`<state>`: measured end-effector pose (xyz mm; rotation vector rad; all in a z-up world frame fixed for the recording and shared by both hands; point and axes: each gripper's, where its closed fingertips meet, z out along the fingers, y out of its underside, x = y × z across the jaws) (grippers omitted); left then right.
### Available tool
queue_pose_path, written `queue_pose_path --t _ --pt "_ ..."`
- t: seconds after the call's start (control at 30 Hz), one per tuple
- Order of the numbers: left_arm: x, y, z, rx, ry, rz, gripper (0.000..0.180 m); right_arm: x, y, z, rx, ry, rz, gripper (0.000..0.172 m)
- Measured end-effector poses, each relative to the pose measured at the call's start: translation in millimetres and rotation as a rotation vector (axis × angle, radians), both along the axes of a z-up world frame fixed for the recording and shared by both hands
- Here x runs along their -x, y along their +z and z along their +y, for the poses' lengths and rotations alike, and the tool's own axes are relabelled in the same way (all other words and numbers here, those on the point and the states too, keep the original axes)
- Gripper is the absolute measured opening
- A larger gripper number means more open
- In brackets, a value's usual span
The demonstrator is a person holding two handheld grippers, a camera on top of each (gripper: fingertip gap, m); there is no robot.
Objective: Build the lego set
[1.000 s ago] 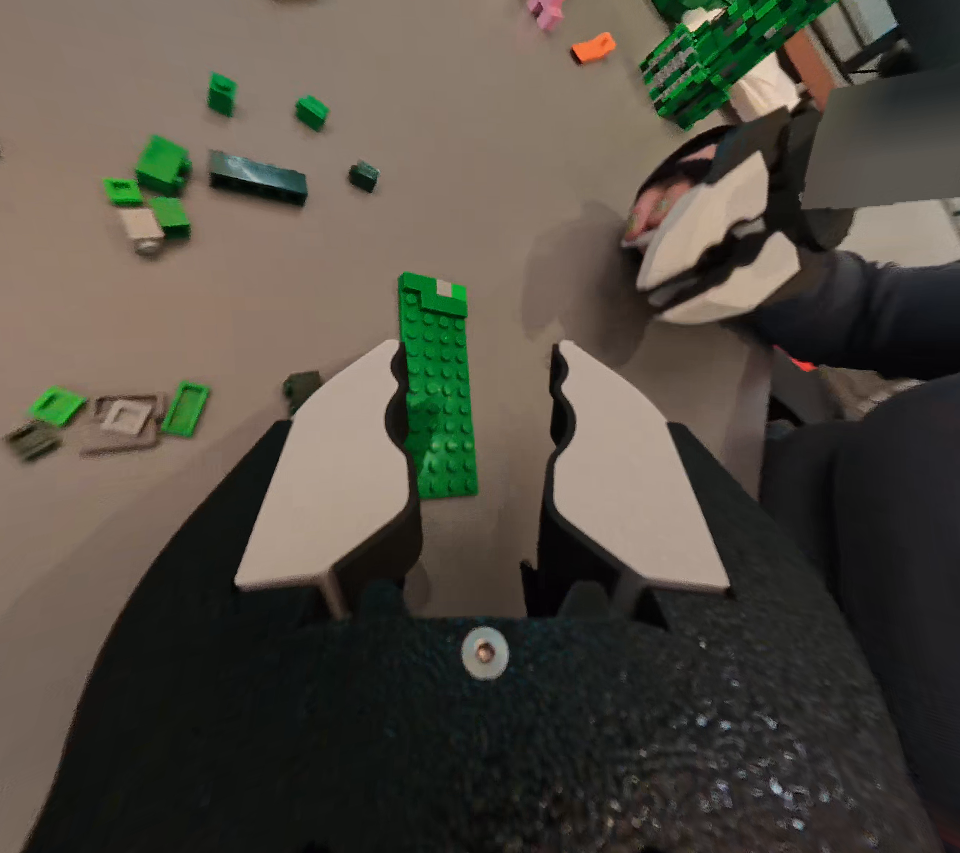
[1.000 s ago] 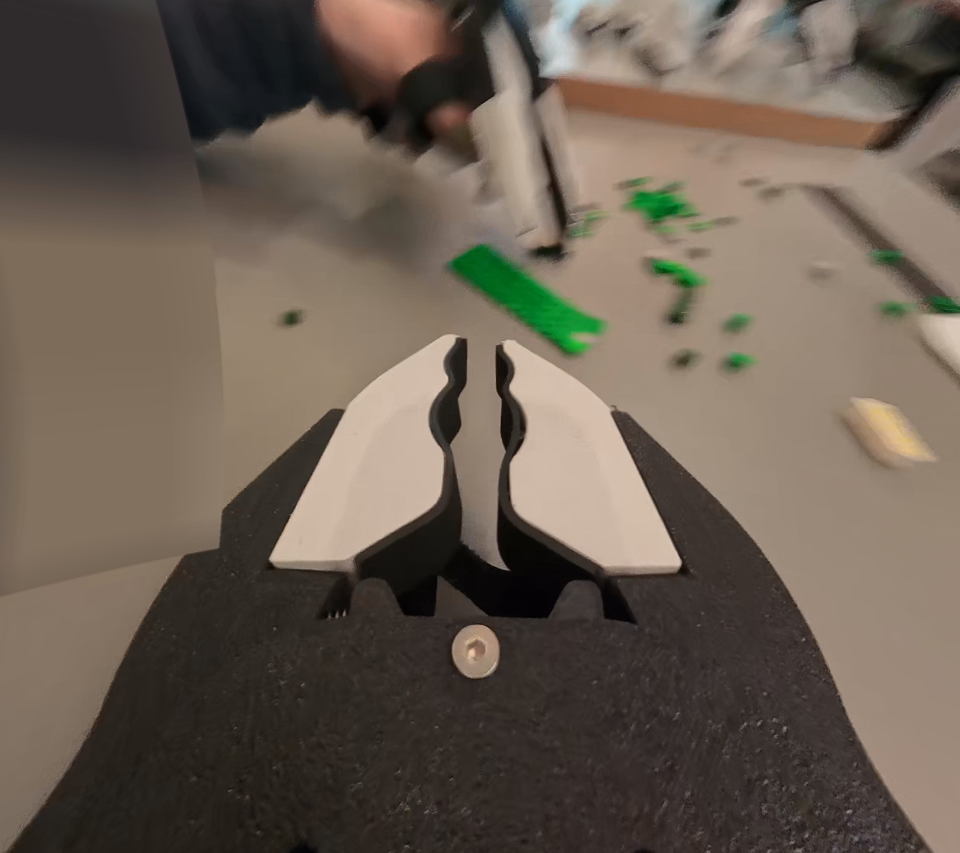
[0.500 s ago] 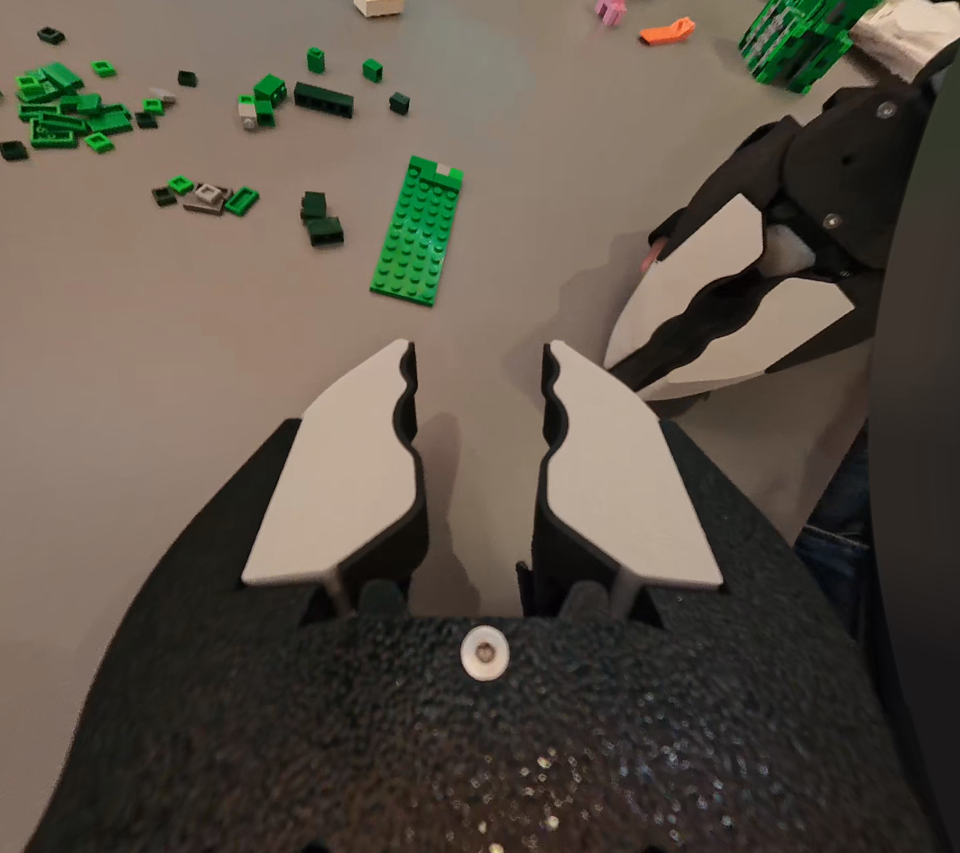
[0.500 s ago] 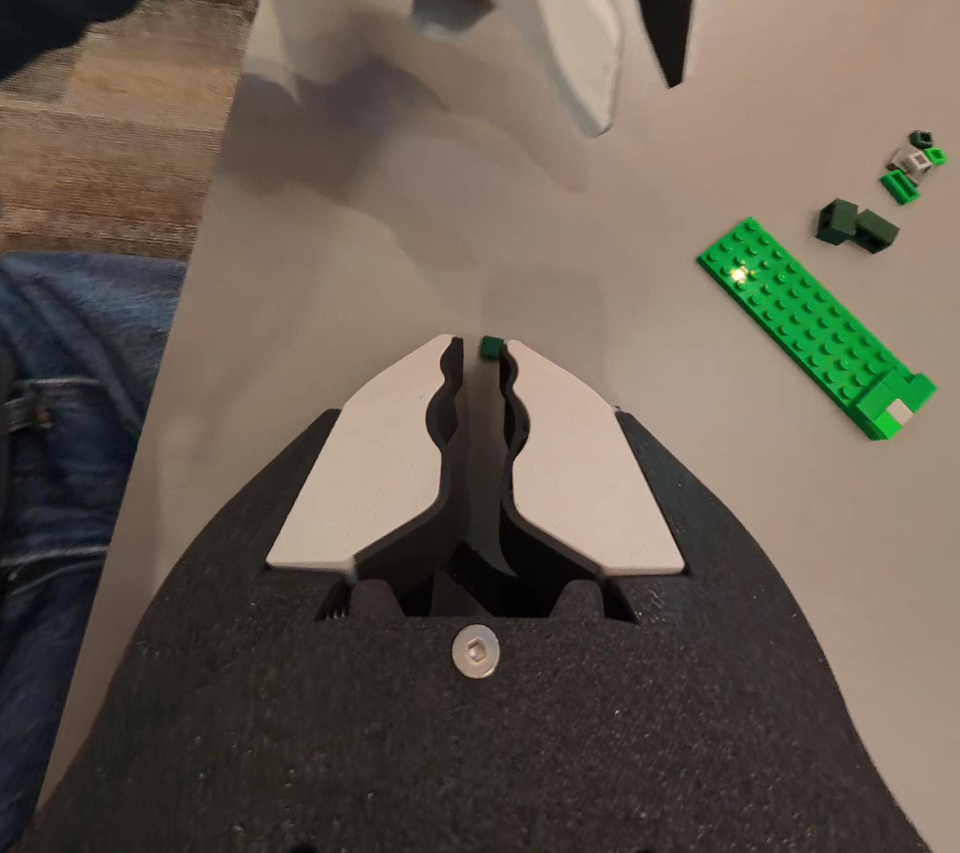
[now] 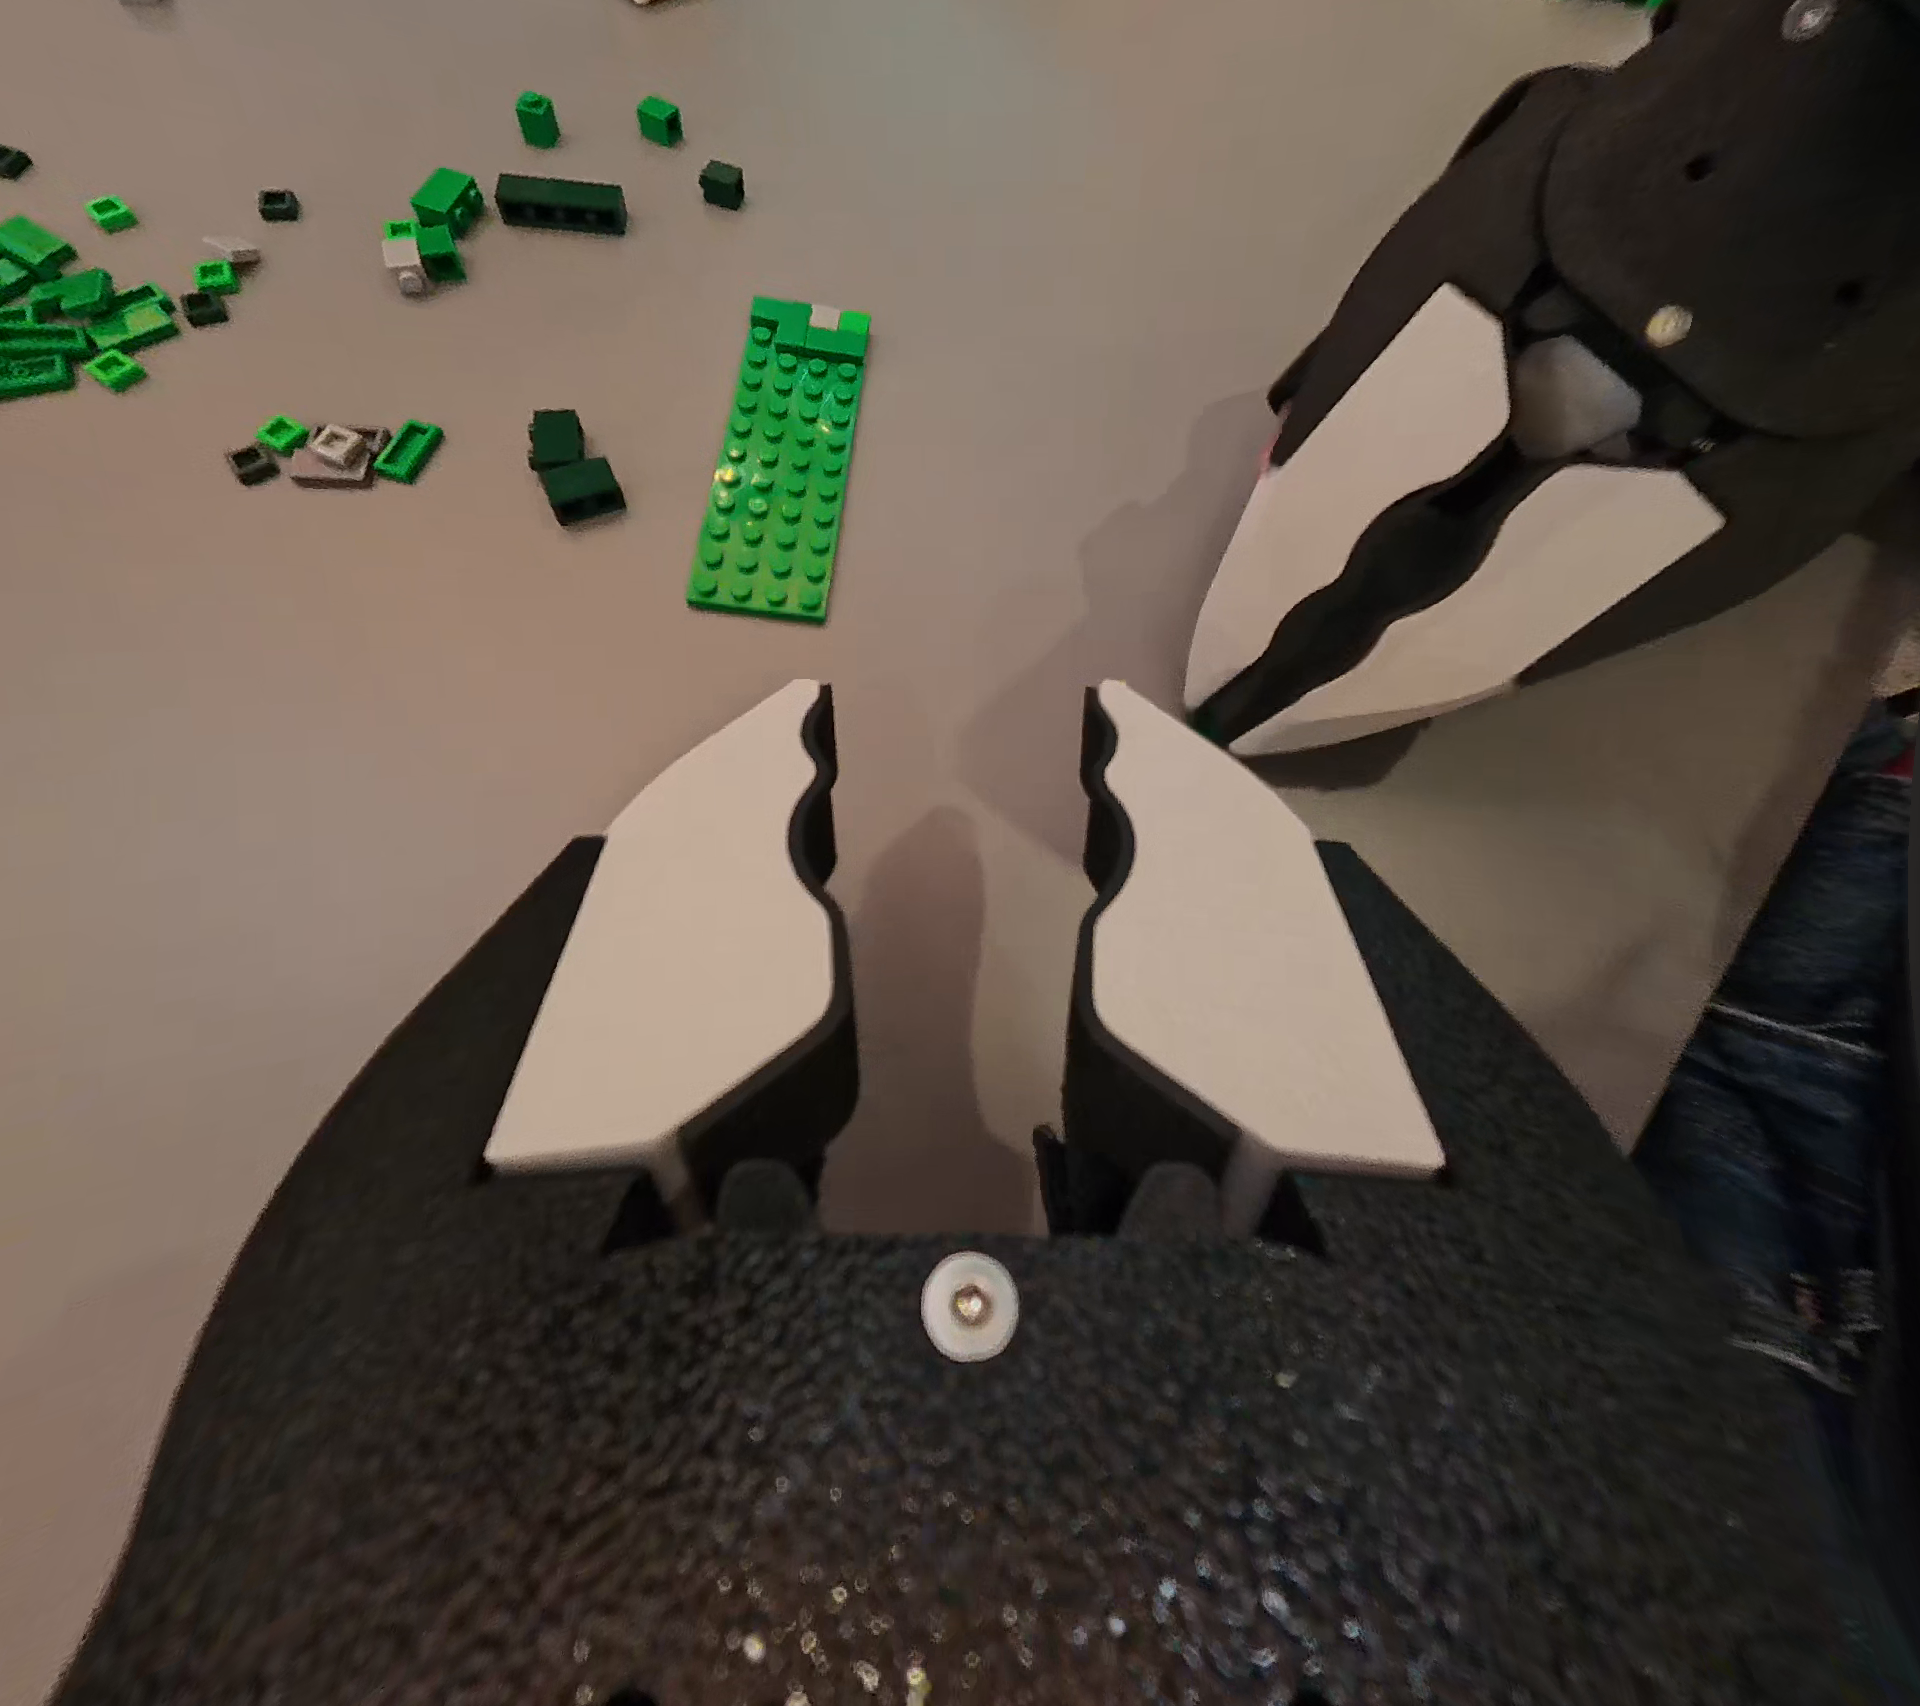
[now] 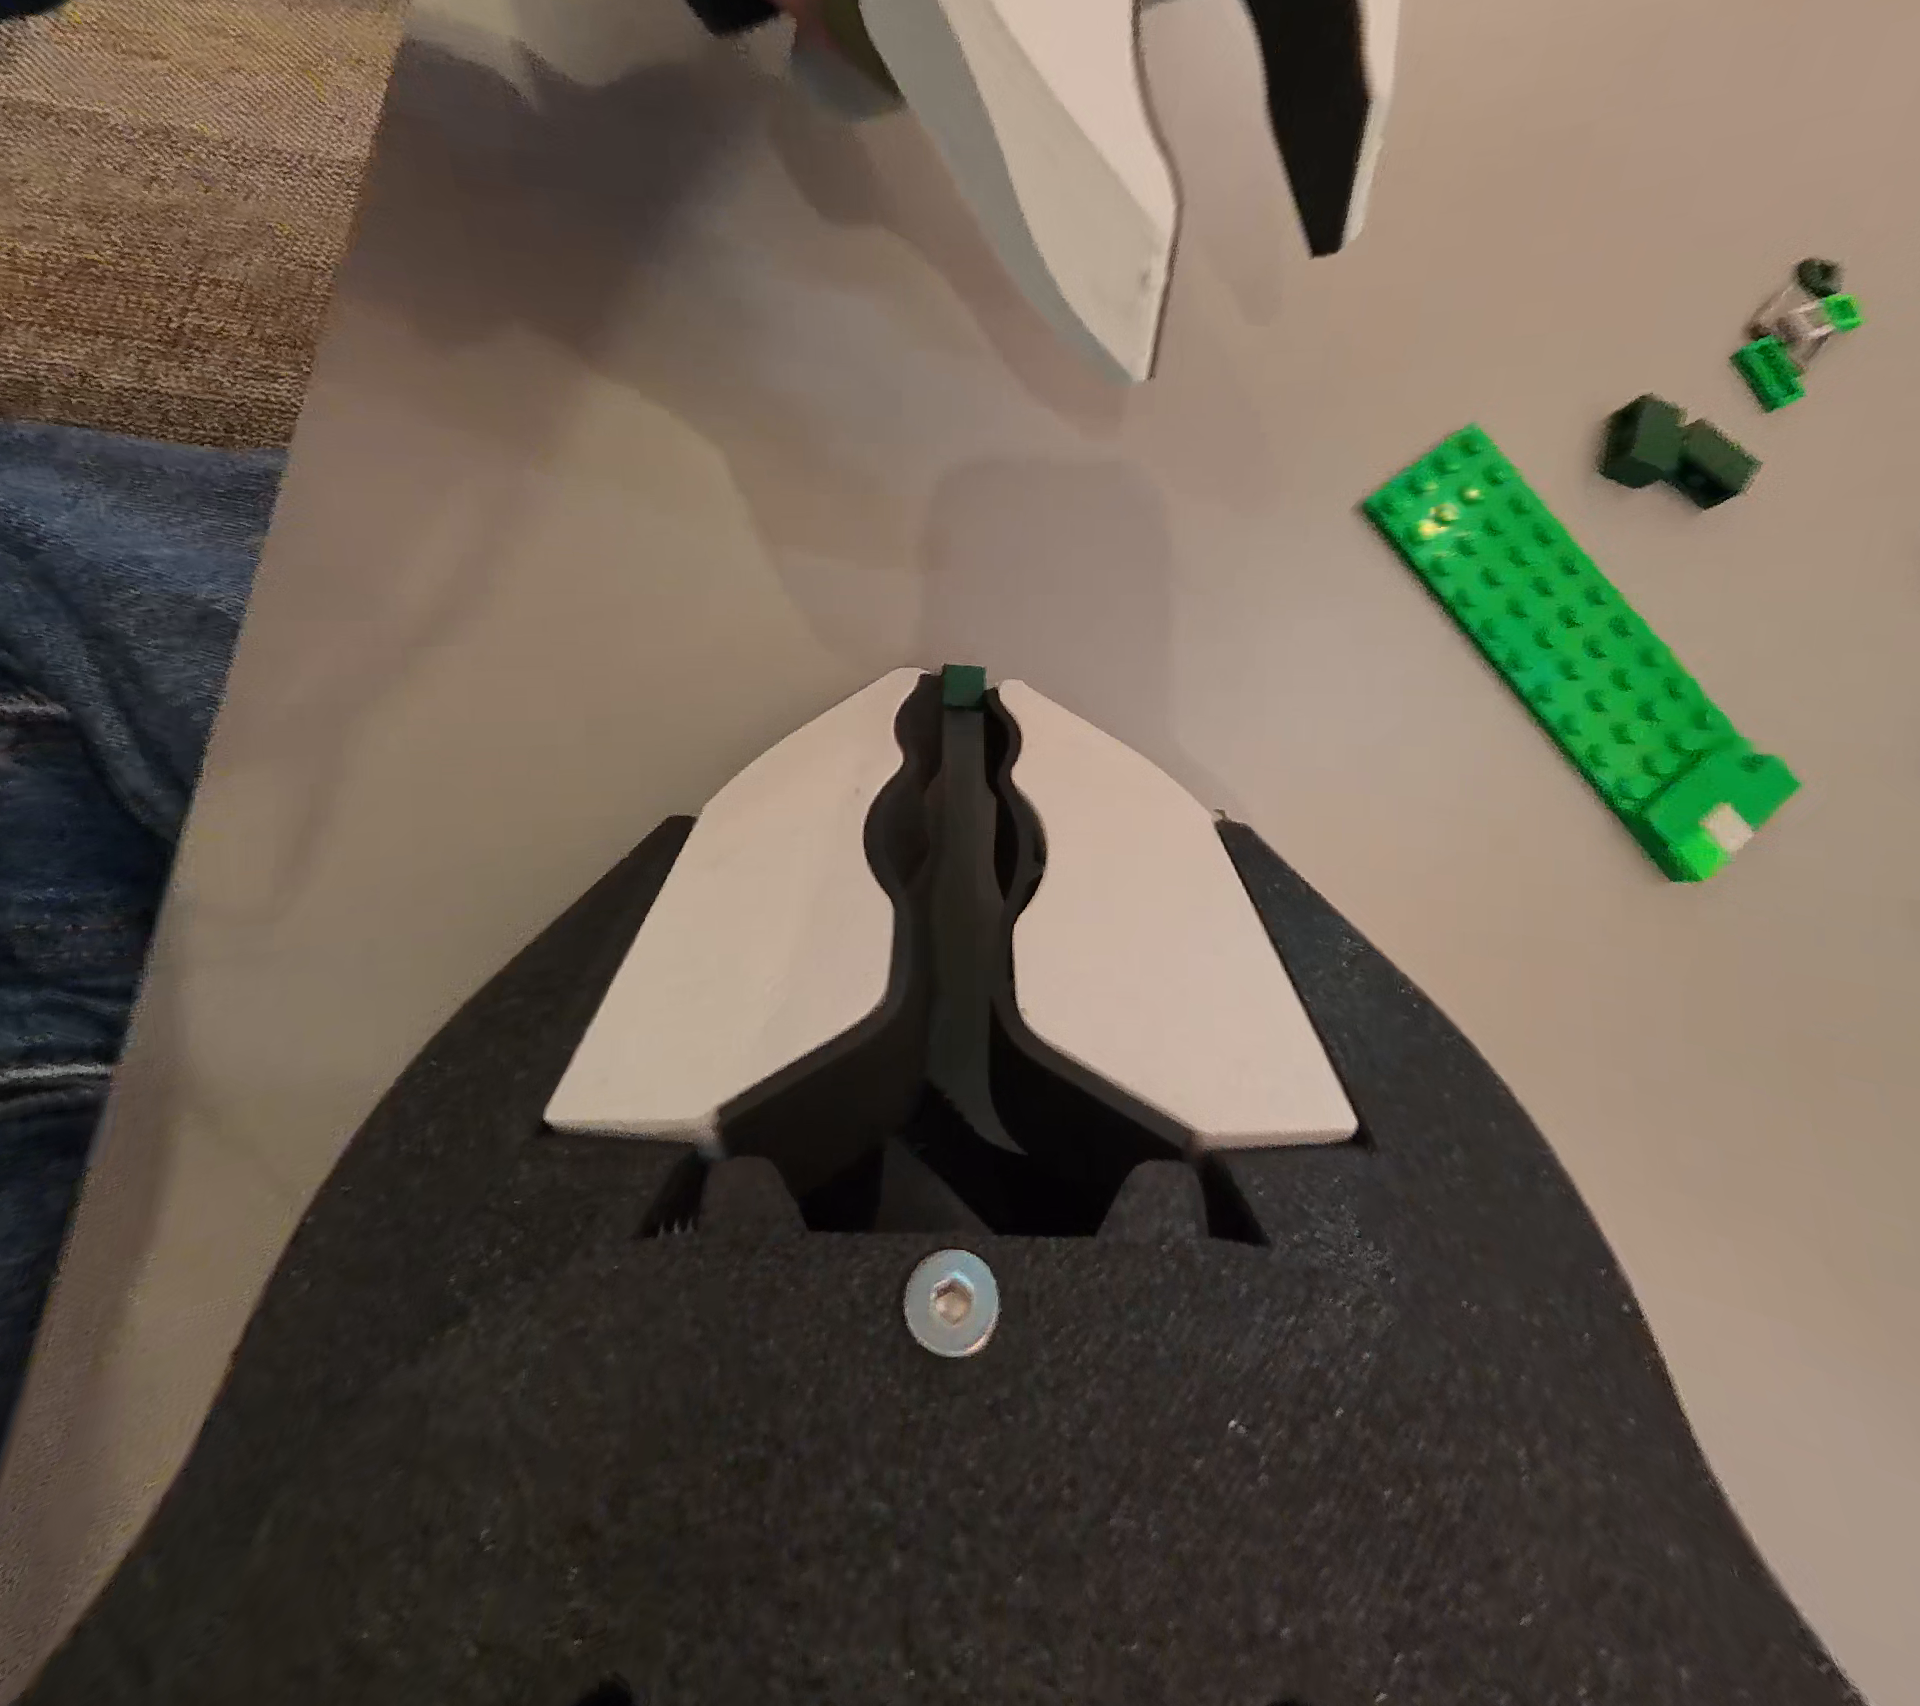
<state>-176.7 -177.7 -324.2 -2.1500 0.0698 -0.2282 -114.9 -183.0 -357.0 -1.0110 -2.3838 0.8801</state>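
Right wrist view, dark green brick pinched between fingers

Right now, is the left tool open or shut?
Open. The left tool's two fingers stand well apart with only bare gray table between them, nothing held.

the left gripper, a second ago straddling the bright green plate, now sits back from it over bare grey table, jaws slightly narrower. the right gripper, earlier closed on nothing, now pinches a small dark green brick at its tips.
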Motion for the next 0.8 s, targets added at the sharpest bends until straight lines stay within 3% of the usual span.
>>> queue_pose_path --t 0.3,0.53,0.8 --pt "16 -23 42 0.167 -0.135 0.193 0.051 47 36 86 -0.044 0.135 0.161 0.007" --pt "25 -36 65 0.275 -0.199 0.244 0.053 80 19 115 -0.011 0.344 0.079 0.007" --pt "24 -37 67 0.372 -0.262 0.24 0.05 85 4 117 0.008 0.518 -0.025 0.007"
